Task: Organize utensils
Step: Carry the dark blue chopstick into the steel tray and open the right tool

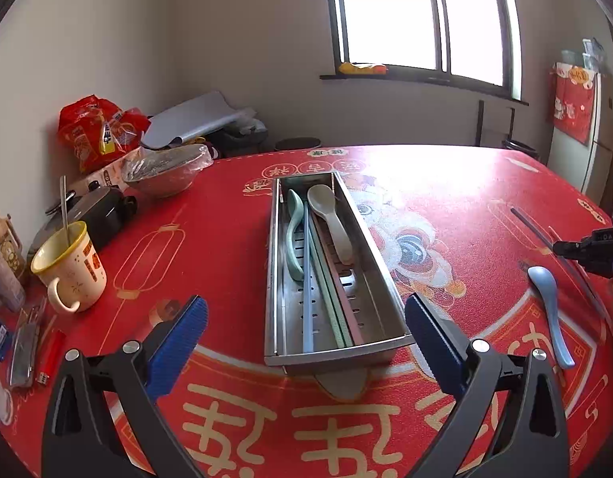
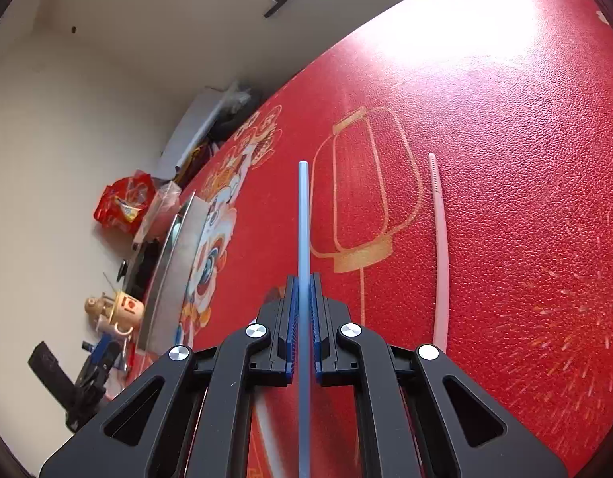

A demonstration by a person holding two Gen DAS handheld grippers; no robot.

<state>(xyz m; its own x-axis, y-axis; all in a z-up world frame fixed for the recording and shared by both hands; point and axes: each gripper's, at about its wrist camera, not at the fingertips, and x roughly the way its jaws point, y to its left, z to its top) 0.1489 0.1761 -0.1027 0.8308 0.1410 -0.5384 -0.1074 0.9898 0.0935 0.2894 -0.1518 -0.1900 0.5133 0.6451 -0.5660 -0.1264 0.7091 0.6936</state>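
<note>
While the tray (image 1: 278, 263) already holds two spoons and three chopsticks, sorting is midway. From the left wrist, the left hand-held gripper (image 1: 306, 320) is released and empty, jaws wide just short of the tray's near end; a blue spoon (image 1: 547, 302) lies on the desk (image 1: 211, 215) to its right. From the right wrist, the right hand-held gripper (image 2: 304, 298) is clenched on a blue chopstick (image 2: 303, 215), which juts forward; a pink chopstick (image 2: 441, 247) lies beside. Next, likely: carry it to the tray, aligned lengthwise.
</note>
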